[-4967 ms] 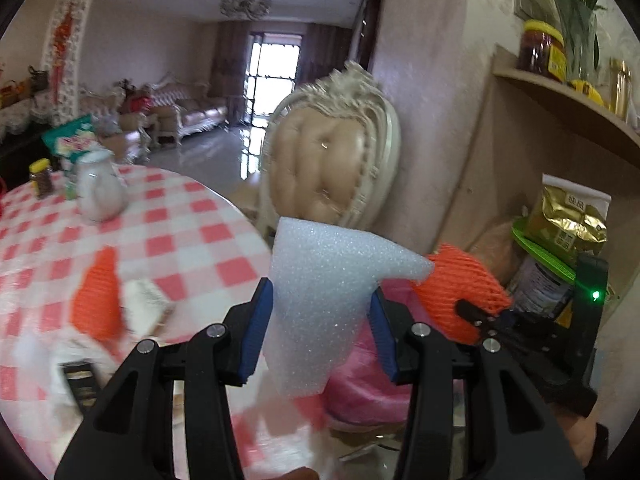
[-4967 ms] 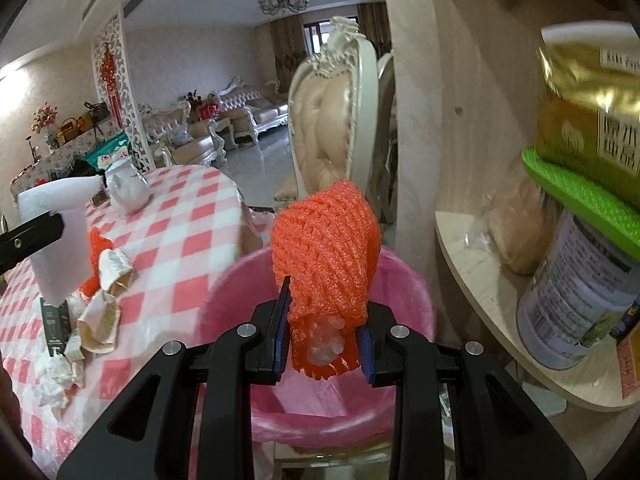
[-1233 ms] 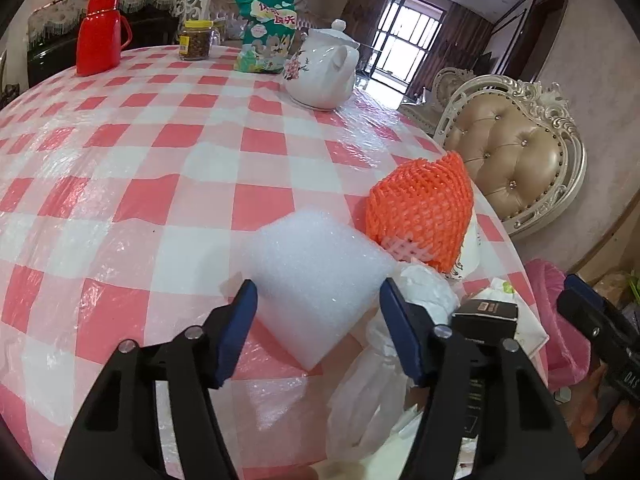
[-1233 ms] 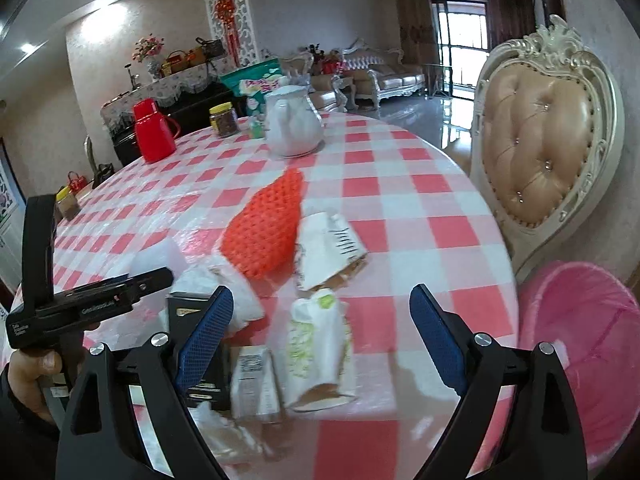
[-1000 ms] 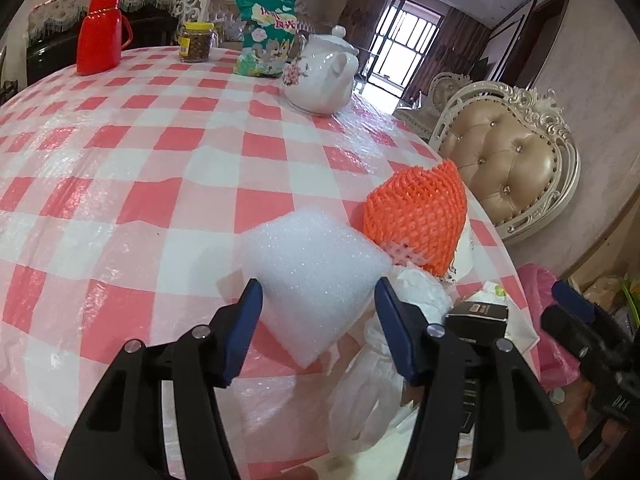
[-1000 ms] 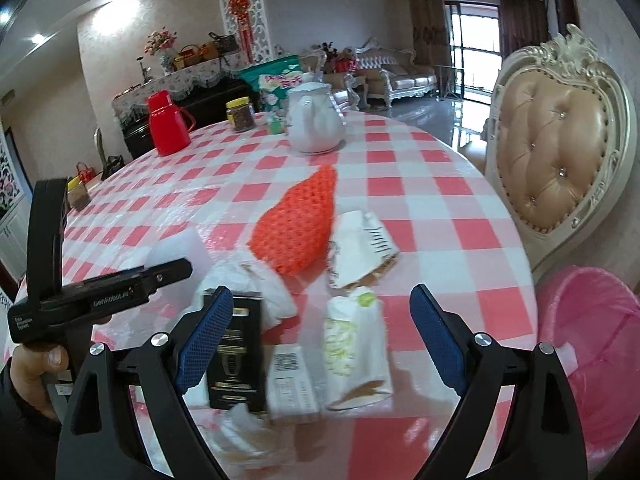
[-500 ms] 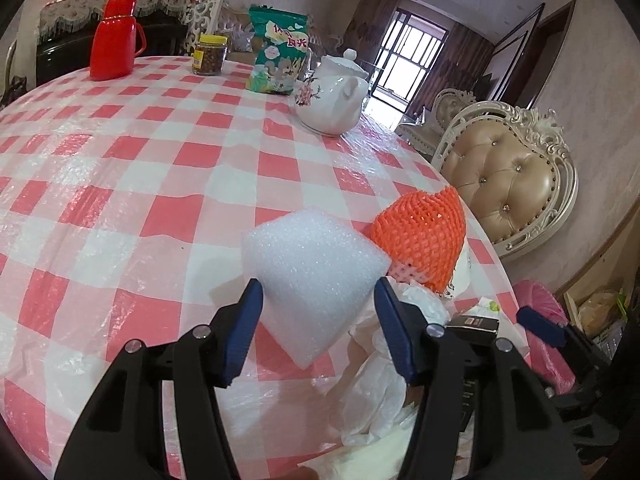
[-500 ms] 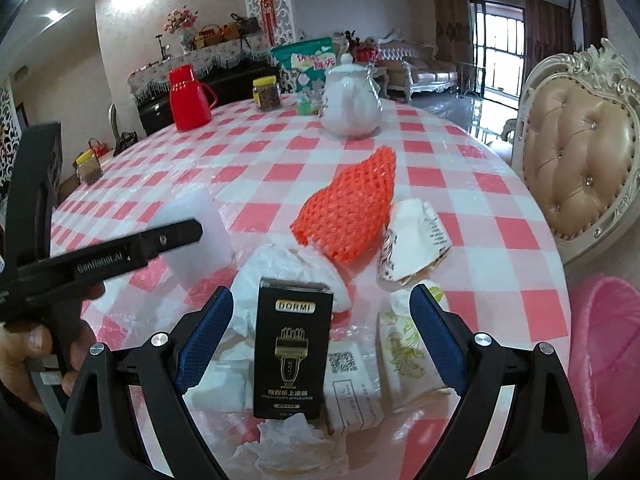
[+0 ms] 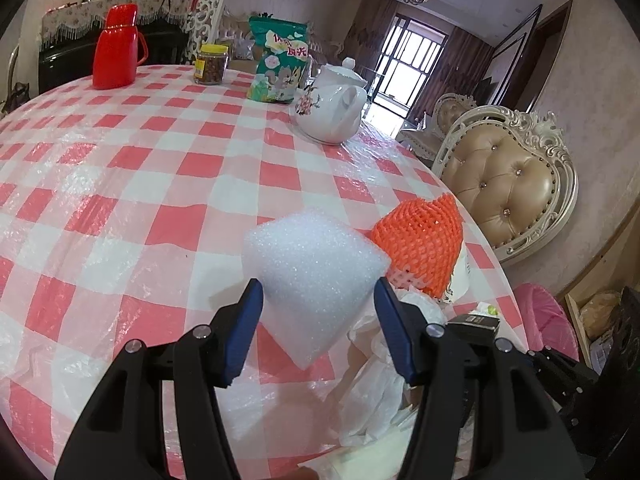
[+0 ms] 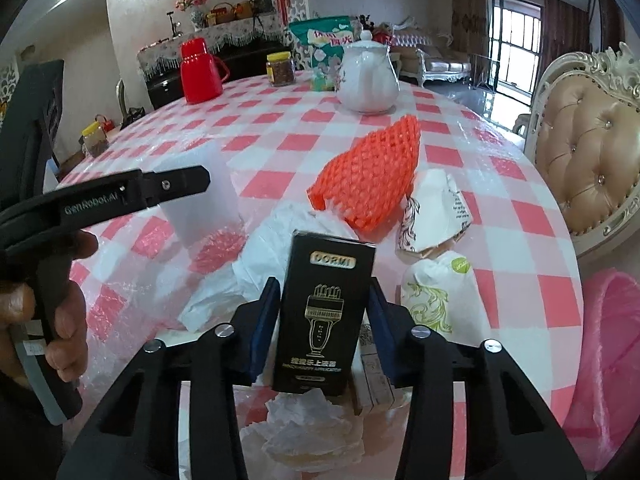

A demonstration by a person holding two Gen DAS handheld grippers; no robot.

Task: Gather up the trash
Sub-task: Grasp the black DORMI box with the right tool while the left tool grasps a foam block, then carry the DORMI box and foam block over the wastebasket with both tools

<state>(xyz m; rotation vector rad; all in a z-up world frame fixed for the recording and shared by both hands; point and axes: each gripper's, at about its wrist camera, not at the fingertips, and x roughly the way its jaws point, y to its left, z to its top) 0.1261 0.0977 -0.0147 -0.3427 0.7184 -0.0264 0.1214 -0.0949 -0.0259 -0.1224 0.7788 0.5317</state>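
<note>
While the left hand-held gripper point(image 9: 318, 322) pinches one white foam piece point(image 9: 314, 276) between its two blue pads, the right hand-held gripper point(image 10: 322, 320) has just been closing its jaws, and one black box point(image 10: 326, 312) with a gold drawing stands between them; both blue pads lie against its sides, so it is pinched.

Ahead of the right hand-held gripper, one orange foam net point(image 10: 370, 178) lies on the checked surface point(image 10: 260, 132). To the right of the black box there are two paper bags: one white bag with green print point(image 10: 436, 296) close by, and one white bag with dark print point(image 10: 436, 212) farther ahead, touching the net. To the left of the box, one crumpled white plastic sheet point(image 10: 256, 264) lies; just below the box, one crumpled tissue point(image 10: 308, 428) is seen. One pink bin point(image 10: 612, 344) stands to the far right, past the edge of the surface.

Far ahead stand one white teapot point(image 10: 368, 80), one red flask point(image 10: 200, 70), one jar with a yellow lid point(image 10: 281, 68) and one green snack bag point(image 10: 324, 50). One padded chair point(image 10: 592, 136) is at the right.

A hand point(image 10: 44, 320) holds the left hand-held gripper at the left of the right wrist view.
</note>
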